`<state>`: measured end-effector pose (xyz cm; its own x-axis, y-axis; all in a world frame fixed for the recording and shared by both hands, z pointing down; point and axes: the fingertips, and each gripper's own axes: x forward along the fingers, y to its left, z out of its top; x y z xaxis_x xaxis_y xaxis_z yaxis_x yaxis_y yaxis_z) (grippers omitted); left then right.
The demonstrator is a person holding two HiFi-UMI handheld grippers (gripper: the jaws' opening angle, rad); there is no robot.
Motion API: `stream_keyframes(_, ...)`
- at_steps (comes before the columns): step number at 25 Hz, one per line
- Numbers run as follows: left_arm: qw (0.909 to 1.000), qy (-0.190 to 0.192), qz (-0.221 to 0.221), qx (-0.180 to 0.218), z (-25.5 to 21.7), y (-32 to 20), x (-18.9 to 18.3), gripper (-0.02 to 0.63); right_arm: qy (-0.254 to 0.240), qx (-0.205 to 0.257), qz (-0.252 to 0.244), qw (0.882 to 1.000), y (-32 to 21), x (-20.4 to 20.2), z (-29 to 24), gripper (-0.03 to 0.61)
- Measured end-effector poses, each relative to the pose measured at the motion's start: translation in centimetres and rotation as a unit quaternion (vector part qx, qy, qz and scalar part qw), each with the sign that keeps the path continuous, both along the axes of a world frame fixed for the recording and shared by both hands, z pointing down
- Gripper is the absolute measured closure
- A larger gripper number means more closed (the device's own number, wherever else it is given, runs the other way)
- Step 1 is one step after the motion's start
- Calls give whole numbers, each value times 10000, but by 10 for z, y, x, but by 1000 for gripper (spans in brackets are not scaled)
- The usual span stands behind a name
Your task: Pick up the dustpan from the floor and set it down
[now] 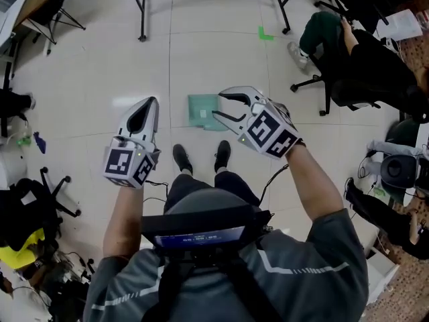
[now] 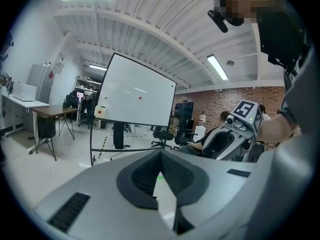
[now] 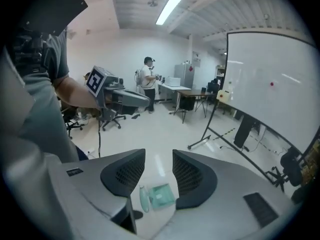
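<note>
Down on the pale floor (image 1: 100,66) lies the green dustpan (image 1: 203,111), flat, just beyond the toes of the person's black shoes (image 1: 181,158). The right gripper (image 1: 220,106) hangs above the dustpan's right edge with its jaws wide apart and nothing held. In the right gripper view the dustpan shows in the gap between the jaws, lying on the floor below them, its handle (image 3: 144,198) at its left side. The left gripper (image 1: 151,102) hangs to the left of the dustpan and apart from it; its jaws meet at the tips and hold nothing.

Farther off, the legs of a rolling whiteboard (image 1: 142,12) straddle the floor at the far side. A green tape mark (image 1: 265,33) is stuck down near its right leg. At the far right another person (image 1: 362,52) sits in an office chair, well apart from the dustpan. At the near left stands a second chair (image 1: 57,196) among dark bags and a yellow thing (image 1: 20,255).
</note>
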<state>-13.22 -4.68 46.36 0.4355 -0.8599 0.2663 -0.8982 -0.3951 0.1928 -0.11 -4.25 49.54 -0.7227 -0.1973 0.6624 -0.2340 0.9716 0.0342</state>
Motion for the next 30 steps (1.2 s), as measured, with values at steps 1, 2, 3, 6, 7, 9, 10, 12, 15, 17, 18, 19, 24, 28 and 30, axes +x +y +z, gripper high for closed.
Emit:
stream_keyframes(1,10000,30,23,-69,14,0,0,588,110,-119,-59,9999,2,0,18,383)
stream_keyframes(2,9999,67,42,-149,28,1,1,588,235,-219,-119,9994,5,1,35,383)
stream_keyframes(3,9997,97,67,-225,40,1,3,588,354,-289,-178,9988,8,3,50,383)
stream_keyframes(6,9990,31,217,-378,75,4,15,588,574,-483,-321,9967,19,11,84,383)
stream_keyframes(7,9987,-8,269,-433,89,5,19,588,635,-556,-365,9958,24,13,95,383)
stream_keyframes(9,9977,-39,335,-589,119,5,26,588,833,-659,-474,9932,31,15,123,380)
stream_keyframes(10,9970,-51,365,-683,135,4,29,588,952,-704,-522,9916,33,16,138,358)
stream_keyframes(12,9952,-92,436,-869,164,0,36,587,1168,-798,-595,9882,34,18,169,347)
stream_keyframes(15,9919,-139,493,-1159,206,-6,44,588,1503,-926,-695,9818,36,22,218,347)
stream_keyframes(17,9888,-198,537,-1379,235,-5,49,588,1758,-1032,-807,9757,44,27,248,342)
stream_keyframes(18,9871,-219,540,-1494,250,-3,52,588,1866,-1078,-861,9727,49,29,263,324)
stream_keyframes(19,9855,-225,519,-1599,264,-2,55,587,1946,-1109,-906,9704,54,32,277,322)
stream_keyframes(24,9801,-219,450,-1923,314,-6,63,588,2135,-902,-1151,9659,55,33,328,322)
stream_keyframes(28,9772,-147,418,-2074,338,-8,71,587,2157,-841,-1181,9656,53,29,352,322)
stream_keyframes(30,9759,-152,385,-2143,351,-5,74,588,2127,-880,-1170,9661,59,27,364,322)
